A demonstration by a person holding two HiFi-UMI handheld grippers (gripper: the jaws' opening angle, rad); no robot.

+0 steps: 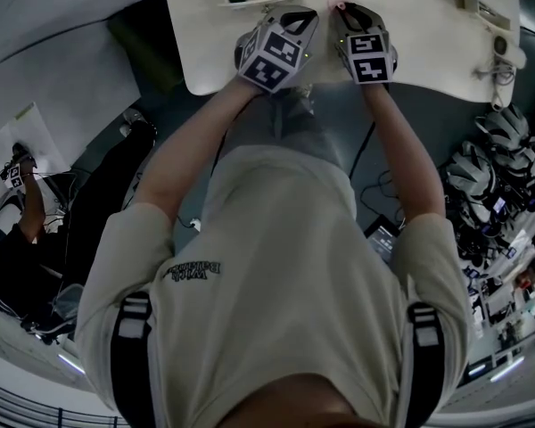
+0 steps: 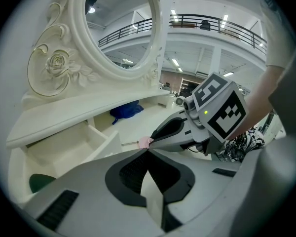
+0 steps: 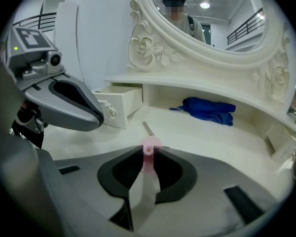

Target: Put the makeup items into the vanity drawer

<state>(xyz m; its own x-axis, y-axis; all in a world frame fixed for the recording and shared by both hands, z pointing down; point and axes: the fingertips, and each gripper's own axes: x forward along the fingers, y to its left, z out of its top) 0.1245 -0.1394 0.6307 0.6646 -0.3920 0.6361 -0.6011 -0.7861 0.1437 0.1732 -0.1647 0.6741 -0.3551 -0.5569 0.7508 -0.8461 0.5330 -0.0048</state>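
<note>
My right gripper [image 3: 148, 152] is shut on a small pink makeup item [image 3: 148, 148], whose round end pokes out past the jaw tips. It hangs just above the cream vanity top [image 3: 202, 137]. A thin grey stick [image 3: 148, 128] shows right beyond the pink tip; I cannot tell whether it belongs to it. My left gripper [image 2: 148, 153] is shut with nothing between its jaws. It sits close to the left of the right gripper [image 2: 153, 139]. The vanity drawer [image 3: 122, 101] stands pulled out at the left, with a dark green thing [image 2: 39, 181] inside.
A crumpled blue cloth [image 3: 207, 108] lies under the vanity's upper shelf. The carved oval mirror [image 3: 207, 19] rises behind it. In the head view, helmets [image 1: 499, 141] and cables lie on the floor at the right, and another person [image 1: 18, 266] sits at the left.
</note>
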